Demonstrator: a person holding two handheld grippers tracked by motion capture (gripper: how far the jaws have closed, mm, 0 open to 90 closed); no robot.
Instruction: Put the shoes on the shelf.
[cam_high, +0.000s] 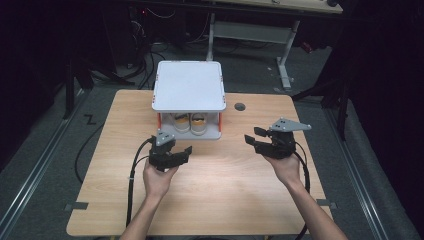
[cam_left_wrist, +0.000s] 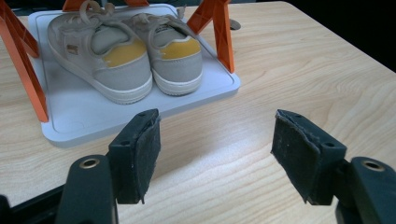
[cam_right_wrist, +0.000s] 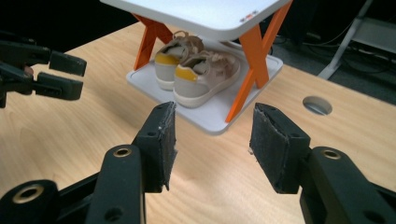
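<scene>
Two grippers: you hold one in each hand above the near half of the wooden worktop (cam_high: 215, 200), and neither one grips anything.
Left gripper (cam_high: 184, 152): it hovers left of the worktop's middle, just in front of the rack; its jaws stand wide apart, with bare wood between the pads in the left gripper view.
Right gripper (cam_high: 252, 141): it hovers toward the worktop's right edge, its jaws apart and pointing left toward the rack; a grey three-cornered plate sits on top of it.
Left hand (cam_high: 159, 180): your forearm comes in from the near edge and the hand wraps the gripper's body from below.
Right hand (cam_high: 286, 167): it holds its gripper the same way, well apart from your left hand.
Rack (cam_high: 188, 85): a small two-level stand with white trays and orange crossed legs; it stands at the middle of the worktop's far edge, its top tray bare.
Shoes (cam_left_wrist: 126, 56): a pair of pale grey sneakers with yellow heel patches and white soles; they sit side by side and touching on the rack's lower tray, between the orange legs, heels toward you.
Hole (cam_high: 240, 106): a round cable hole lies in the worktop just right of the rack, near the far edge.
Cables: a black one trails from each gripper back over the near edge.
</scene>
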